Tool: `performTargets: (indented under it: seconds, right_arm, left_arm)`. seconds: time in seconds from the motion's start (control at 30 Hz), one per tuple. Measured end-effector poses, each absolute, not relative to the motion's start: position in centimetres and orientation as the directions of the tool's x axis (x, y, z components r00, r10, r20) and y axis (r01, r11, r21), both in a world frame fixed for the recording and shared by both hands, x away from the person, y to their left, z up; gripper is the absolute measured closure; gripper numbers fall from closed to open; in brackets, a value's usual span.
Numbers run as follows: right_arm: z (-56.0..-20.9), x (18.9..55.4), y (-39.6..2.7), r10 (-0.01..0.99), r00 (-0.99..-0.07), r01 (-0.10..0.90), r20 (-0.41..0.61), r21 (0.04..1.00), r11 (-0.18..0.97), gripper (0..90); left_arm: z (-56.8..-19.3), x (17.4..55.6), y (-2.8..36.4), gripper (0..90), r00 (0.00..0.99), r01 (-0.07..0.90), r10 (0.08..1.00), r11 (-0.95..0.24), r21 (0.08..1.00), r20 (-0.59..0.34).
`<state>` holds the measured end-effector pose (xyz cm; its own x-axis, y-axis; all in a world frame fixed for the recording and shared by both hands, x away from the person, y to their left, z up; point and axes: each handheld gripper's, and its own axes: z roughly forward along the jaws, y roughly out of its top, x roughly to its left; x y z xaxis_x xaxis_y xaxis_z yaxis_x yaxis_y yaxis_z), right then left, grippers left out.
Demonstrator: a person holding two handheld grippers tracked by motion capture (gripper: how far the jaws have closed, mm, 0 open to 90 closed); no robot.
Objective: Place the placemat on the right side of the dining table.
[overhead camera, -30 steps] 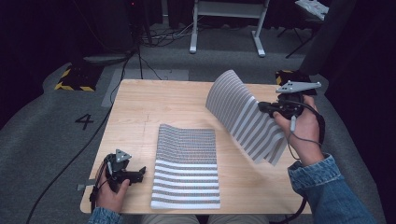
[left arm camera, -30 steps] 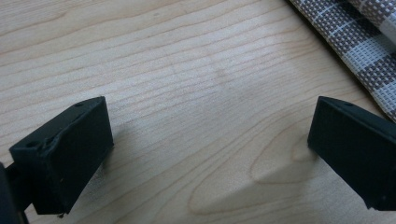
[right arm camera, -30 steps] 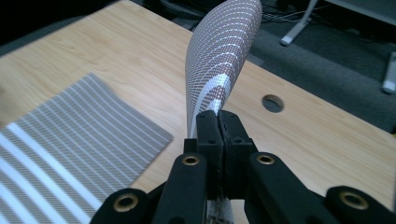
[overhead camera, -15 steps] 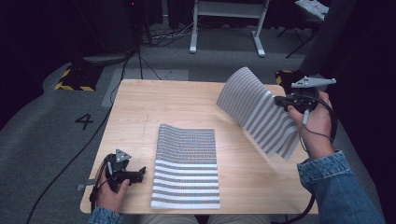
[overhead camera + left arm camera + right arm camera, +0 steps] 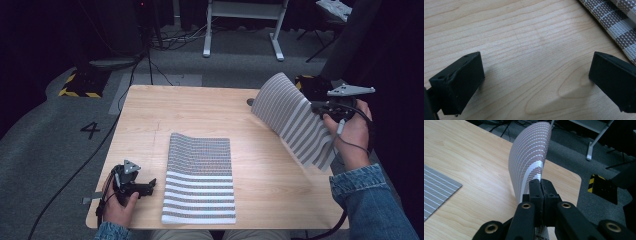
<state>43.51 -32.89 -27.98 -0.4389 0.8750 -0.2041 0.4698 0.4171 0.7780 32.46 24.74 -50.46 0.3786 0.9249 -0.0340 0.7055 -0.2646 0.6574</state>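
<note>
We hold one striped placemat (image 5: 295, 117) aloft, pinched by its edge in the right tool (image 5: 334, 111); the left tool (image 5: 142, 187) rests wide open just beside the placemat lying on the counter (image 5: 200, 107). That thin edge grip could slip, dropping the curling mat.

the table (image 5: 200, 112) is pale wood with a smooth, matt grain, and both striped placemats, the flat one (image 5: 200, 182) and the lifted one (image 5: 530, 157), are a coarse woven mesh with a faint sheen. the left gripper (image 5: 536, 80) has matt black plastic jaws with slightly rough edges. the right gripper (image 5: 541, 185) is the same black plastic with brass-coloured metal rivets, and the floor (image 5: 45, 150) is dull grey carpet.
</note>
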Motion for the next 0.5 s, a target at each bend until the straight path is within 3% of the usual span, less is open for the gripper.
performTargets:
  seconds: [0.2, 0.5]
  right_arm:
    - [-29.0, 43.2, -33.4, 0.877, -0.445, 0.485, -0.183, 0.774, 0.407, 88.6]
    - [-30.5, 41.8, -32.0, 0.841, -0.524, 0.462, -0.138, 0.783, 0.416, 88.3]
  left_arm:
    - [-50.4, 32.5, 24.7, 0.2, 0.379, 0.706, 0.925, -0.265, 0.657, -0.034]
    - [-50.4, 32.5, 24.7, 0.2, 0.378, 0.706, 0.925, -0.264, 0.657, -0.034]
